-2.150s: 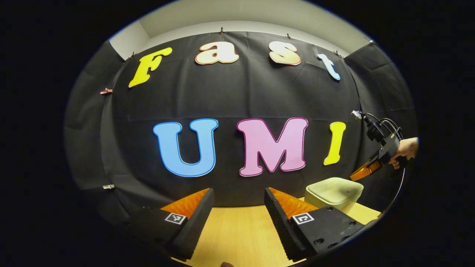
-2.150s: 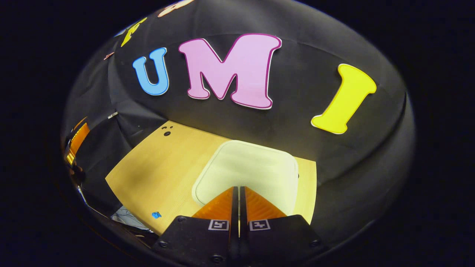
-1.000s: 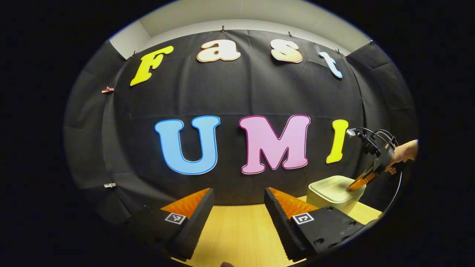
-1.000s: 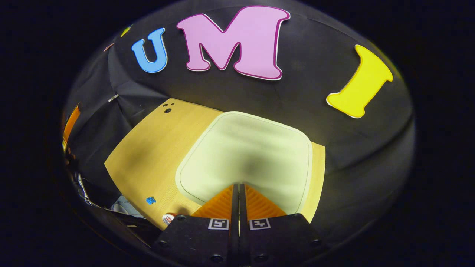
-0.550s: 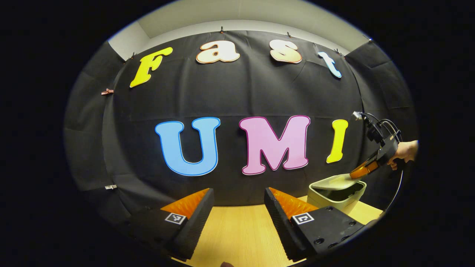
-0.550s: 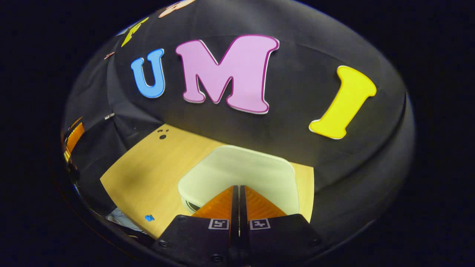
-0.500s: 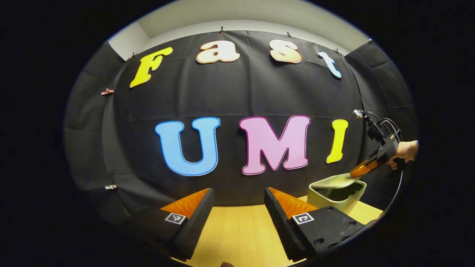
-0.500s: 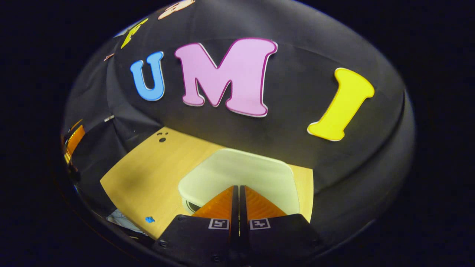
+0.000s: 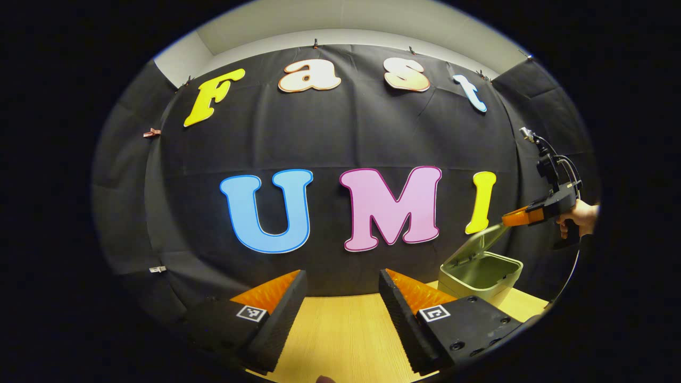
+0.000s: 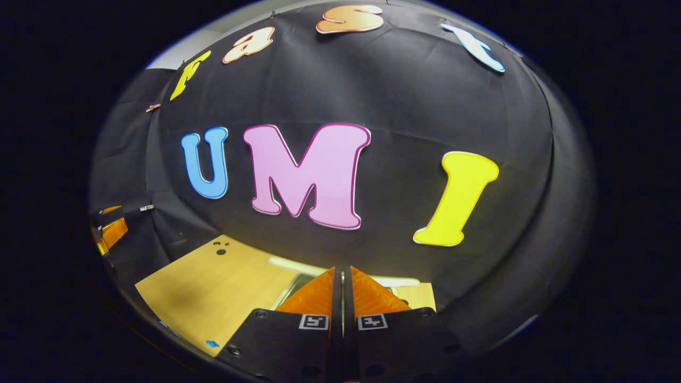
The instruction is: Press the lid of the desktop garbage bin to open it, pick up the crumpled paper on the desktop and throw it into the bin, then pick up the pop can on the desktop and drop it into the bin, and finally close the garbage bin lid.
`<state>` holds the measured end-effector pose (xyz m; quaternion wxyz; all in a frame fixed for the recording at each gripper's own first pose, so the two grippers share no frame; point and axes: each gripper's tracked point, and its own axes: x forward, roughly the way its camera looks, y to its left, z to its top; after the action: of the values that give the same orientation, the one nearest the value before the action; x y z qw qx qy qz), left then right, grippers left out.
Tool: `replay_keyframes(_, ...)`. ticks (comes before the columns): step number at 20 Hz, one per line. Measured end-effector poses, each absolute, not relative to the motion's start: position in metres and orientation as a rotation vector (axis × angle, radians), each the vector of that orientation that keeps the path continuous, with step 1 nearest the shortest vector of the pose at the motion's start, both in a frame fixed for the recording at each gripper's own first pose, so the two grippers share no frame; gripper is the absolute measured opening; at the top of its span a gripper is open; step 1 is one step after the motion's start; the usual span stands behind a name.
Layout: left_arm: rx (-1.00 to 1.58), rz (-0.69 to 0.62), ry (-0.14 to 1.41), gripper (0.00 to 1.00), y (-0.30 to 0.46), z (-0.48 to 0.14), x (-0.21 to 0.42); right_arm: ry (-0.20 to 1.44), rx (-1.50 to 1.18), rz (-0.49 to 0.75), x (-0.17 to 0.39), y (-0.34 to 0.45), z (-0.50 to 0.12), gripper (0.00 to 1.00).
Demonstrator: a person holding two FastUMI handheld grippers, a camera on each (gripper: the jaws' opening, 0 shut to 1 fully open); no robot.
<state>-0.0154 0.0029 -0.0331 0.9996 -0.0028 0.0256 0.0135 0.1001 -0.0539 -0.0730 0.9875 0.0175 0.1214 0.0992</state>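
The pale green desktop bin [image 9: 481, 272] stands on the wooden table [image 9: 340, 340] at the right, its lid [image 9: 479, 240] swung up and tilted back over the dark inside. My right gripper [image 9: 505, 219], held by a hand [image 9: 582, 215], hovers shut just above the raised lid's top edge. In the right gripper view its fingers [image 10: 340, 268] are pressed together with nothing between them, and the lid's pale edge [image 10: 282, 262] shows just beyond. My left gripper [image 9: 340, 298] stands open and empty, low over the table, to the left of the bin.
The booth's black cloth wall closes off the back and both sides right behind the bin. Bare tabletop [image 10: 207, 287] stretches left of the bin, with small dark holes [image 10: 219, 247] near its far corner and a small blue mark [image 10: 212, 344] near the front edge.
The right gripper pressed down on the lid, then lifted and tilted upward. The lid sprang from flat to raised, opening the bin. The left gripper has stayed put.
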Motion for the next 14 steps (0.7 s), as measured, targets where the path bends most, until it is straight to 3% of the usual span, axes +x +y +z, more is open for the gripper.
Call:
replay_keyframes(8, 0.000, 0.026, 0.054, 0.89, 0.003, -0.035, -0.015, 0.089, 0.038, 0.202, 0.079, -0.040, -0.046, 0.06)
replay_keyframes(12, 0.003, 0.025, 0.058, 0.88, 0.003, -0.036, -0.015, 0.024, 0.001, 0.232, 0.061, -0.024, -0.040, 0.18)
replay_keyframes(14, 0.002, 0.024, 0.067, 0.88, 0.002, -0.041, -0.014, -0.004, -0.002, 0.232, 0.052, -0.017, -0.037, 0.30)
